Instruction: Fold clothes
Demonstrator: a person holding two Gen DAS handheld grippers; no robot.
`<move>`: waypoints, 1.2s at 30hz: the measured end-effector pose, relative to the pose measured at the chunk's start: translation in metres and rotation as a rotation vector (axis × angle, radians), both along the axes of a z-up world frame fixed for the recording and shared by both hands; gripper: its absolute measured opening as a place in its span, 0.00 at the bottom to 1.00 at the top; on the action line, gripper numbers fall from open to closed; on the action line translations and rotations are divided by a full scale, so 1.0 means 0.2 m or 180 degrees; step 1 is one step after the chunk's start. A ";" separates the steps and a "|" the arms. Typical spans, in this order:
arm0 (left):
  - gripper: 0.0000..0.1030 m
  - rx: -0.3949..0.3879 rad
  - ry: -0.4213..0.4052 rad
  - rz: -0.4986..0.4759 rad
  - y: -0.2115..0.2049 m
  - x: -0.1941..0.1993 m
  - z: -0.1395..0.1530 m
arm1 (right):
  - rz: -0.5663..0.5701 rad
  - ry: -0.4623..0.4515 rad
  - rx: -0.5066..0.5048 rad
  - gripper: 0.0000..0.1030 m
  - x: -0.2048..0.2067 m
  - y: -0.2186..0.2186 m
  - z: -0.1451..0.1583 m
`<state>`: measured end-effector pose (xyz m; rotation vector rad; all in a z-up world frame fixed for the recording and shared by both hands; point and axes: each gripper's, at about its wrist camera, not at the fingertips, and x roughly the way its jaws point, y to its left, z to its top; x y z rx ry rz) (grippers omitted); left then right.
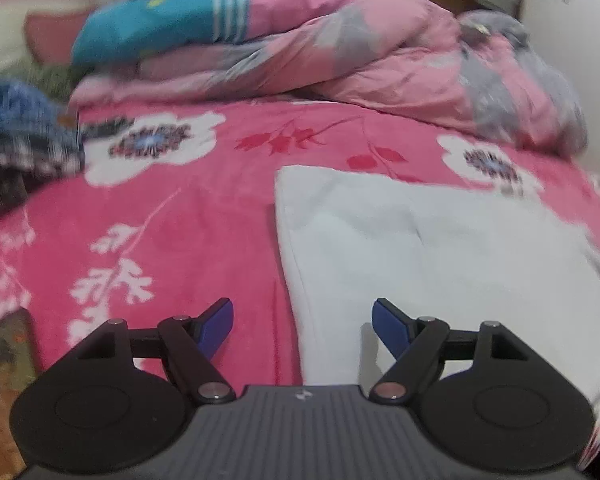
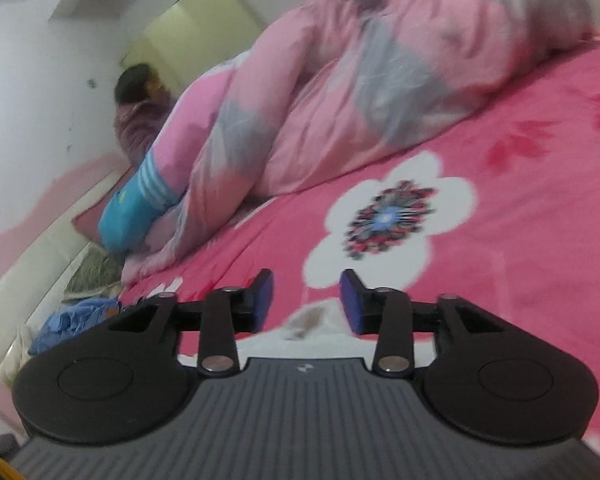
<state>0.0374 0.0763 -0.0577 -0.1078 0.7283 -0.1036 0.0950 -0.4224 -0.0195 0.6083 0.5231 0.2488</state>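
From the left wrist camera, the left gripper (image 1: 302,326) hangs over the bed with its blue-padded jaws spread wide and nothing between them. Its right finger sits above a white garment (image 1: 440,256), which lies flat on the pink flowered bedsheet (image 1: 204,216) with a straight folded edge running down toward the gripper; the left finger is over bare sheet. Whether the right pad touches the cloth cannot be told from here. Beyond the garment a rumpled pink-and-grey quilt (image 1: 380,60) is heaped along the far side of the bed, and a teal piece with white stripes (image 1: 160,24) rests on its left end. At the left edge lies a dark blue checked bundle of clothing (image 1: 20,140) (badly blurred, so its make-up is unclear).

From the right wrist camera, the right gripper (image 2: 306,300) is tilted over the same sheet, its jaws parted by a moderate gap and empty. Just below and between the fingers a small patch of white fabric (image 2: 312,326) shows, probably the same garment, though only a sliver is visible. A large white flower print (image 2: 388,216) lies ahead of the gripper. The quilt (image 2: 340,80) fills the upper part of the view, the teal striped piece (image 2: 136,204) at its left end, and a person (image 2: 140,104) sits behind it by the wall. A crumpled blue cloth (image 2: 72,320) lies at the left near the bed's pale edge.
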 end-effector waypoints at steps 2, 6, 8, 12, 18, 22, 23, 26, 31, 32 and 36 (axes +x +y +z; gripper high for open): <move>0.71 -0.0223 0.0079 0.0083 0.04 0.07 -0.01 | -0.0023 0.0256 0.0018 0.49 -0.03 -0.07 -0.07; 0.68 -0.0444 0.0170 0.0188 0.09 0.15 -0.04 | -0.0030 0.0796 0.0047 0.50 -0.02 -0.13 -0.25; 0.66 -0.0450 0.0175 0.0192 0.10 0.19 -0.04 | -0.0015 0.0956 0.0109 0.50 0.00 -0.14 -0.34; 0.66 -0.0504 0.0144 0.0190 0.11 0.26 -0.03 | 0.0068 0.0885 0.0249 0.50 0.04 -0.15 -0.39; 0.65 -0.0590 0.0140 0.0176 0.11 0.42 -0.04 | 0.0167 0.0828 0.0243 0.45 0.08 -0.14 -0.39; 0.52 -0.0707 0.0125 0.0192 0.10 0.51 -0.06 | 0.0212 0.0824 0.0219 0.40 0.11 -0.15 -0.39; 0.45 -0.0744 0.0115 0.0207 0.10 0.54 -0.07 | 0.0220 0.0824 0.0231 0.38 0.11 -0.15 -0.39; 0.32 -0.0790 0.0075 0.0271 0.10 0.58 -0.08 | 0.0266 0.0808 0.0245 0.26 0.14 -0.14 -0.40; 0.12 -0.0813 -0.0035 0.0344 0.10 0.59 -0.08 | 0.0308 0.0595 0.0040 0.01 0.15 -0.08 -0.36; 0.10 -0.0821 -0.0064 0.0352 0.10 0.58 -0.08 | 0.0304 0.0514 -0.0029 0.01 0.15 -0.07 -0.33; 0.07 -0.0868 -0.0176 0.0390 0.11 0.56 -0.06 | 0.0307 0.0243 -0.0257 0.00 0.15 -0.03 -0.24</move>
